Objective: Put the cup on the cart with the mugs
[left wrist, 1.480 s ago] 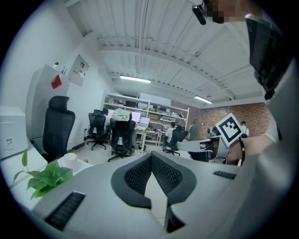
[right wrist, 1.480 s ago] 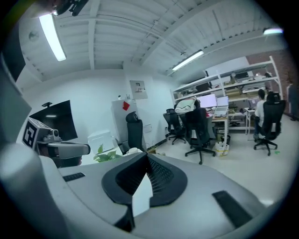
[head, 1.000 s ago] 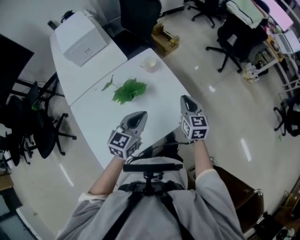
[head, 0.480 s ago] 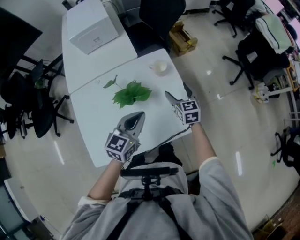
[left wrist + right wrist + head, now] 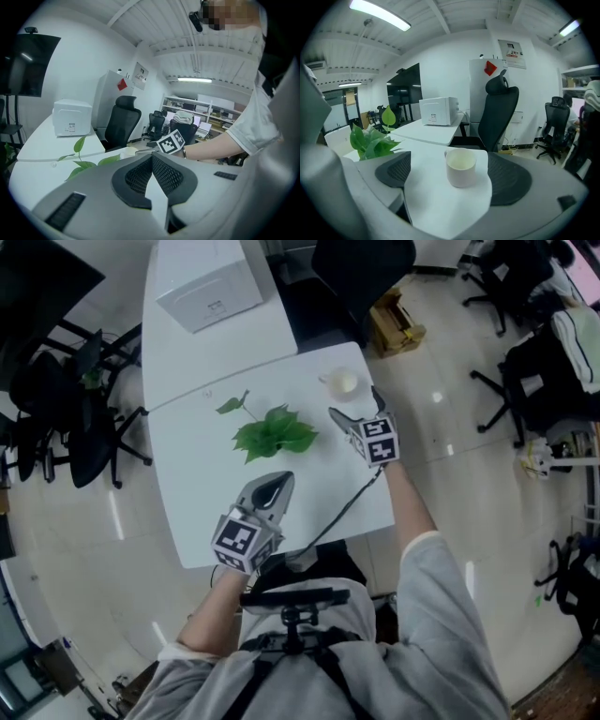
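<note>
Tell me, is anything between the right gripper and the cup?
Nothing visible. The right gripper's jaws have just been opening, with nothing between them, and the cup stands just ahead on bare table. The plant sits off to the side.

- The cup [image 5: 344, 382] is standing upright on the near table [image 5: 202, 493], close to its far right corner.
- The leafy sprig [image 5: 274, 432] is lying on the same table, left of the cup and apart from it.
- The second table [image 5: 173, 352] is adjoining the near table's far edge.
- The box-shaped machine [image 5: 211, 292] is sitting on that second table.
- The high-backed office chair [image 5: 361, 273] is standing behind the cup's corner, right of the second table.
- The cardboard box [image 5: 397, 322] is resting on the floor [image 5: 469, 484] right of that chair.
- Other office chairs [image 5: 75, 418] are standing left of both tables.
</note>
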A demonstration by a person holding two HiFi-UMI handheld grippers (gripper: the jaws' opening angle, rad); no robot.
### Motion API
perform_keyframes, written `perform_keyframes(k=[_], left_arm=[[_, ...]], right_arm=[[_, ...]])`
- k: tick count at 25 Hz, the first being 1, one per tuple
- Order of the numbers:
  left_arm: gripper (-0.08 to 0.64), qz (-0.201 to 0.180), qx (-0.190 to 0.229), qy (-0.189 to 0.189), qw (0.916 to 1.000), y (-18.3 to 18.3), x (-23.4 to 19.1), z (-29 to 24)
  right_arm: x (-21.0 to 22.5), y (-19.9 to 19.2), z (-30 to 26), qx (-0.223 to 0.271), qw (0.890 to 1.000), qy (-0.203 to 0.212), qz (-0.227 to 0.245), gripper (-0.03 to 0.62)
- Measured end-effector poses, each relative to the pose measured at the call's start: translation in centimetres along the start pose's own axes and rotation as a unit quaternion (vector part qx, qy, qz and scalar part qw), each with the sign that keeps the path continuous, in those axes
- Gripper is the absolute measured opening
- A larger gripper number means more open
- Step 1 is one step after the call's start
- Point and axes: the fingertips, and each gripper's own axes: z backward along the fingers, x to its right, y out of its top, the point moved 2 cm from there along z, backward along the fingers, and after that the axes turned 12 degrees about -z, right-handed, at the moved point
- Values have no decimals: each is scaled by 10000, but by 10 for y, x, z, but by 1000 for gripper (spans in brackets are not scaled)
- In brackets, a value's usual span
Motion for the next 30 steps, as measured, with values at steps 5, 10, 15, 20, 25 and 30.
perform_keyframes(k=[5, 10, 15, 20, 25, 30], left_arm=[[6, 52, -14, 121, 9999, -9, -8, -5], [5, 128, -47, 281, 9995, -15, -16, -7], [6, 268, -135, 413, 9987, -17, -19, -7], [6, 299, -146, 451, 9984, -30, -21, -5], [5, 388, -219, 548, 9975, -32, -23, -2], [5, 336, -175, 548, 9978, -35, -26, 0]], right_arm=[[16, -4, -39, -169, 9998, -51, 113, 514], [29, -15, -68, -351, 9991, -86, 206, 514], [37, -19, -86, -456, 9985, -120, 285, 514], [38, -21, -101, -539, 9977, -111, 403, 512], [40, -25, -104, -683, 9953, -178, 663, 413], [42, -22, -104, -593, 9962, -258, 586, 411]])
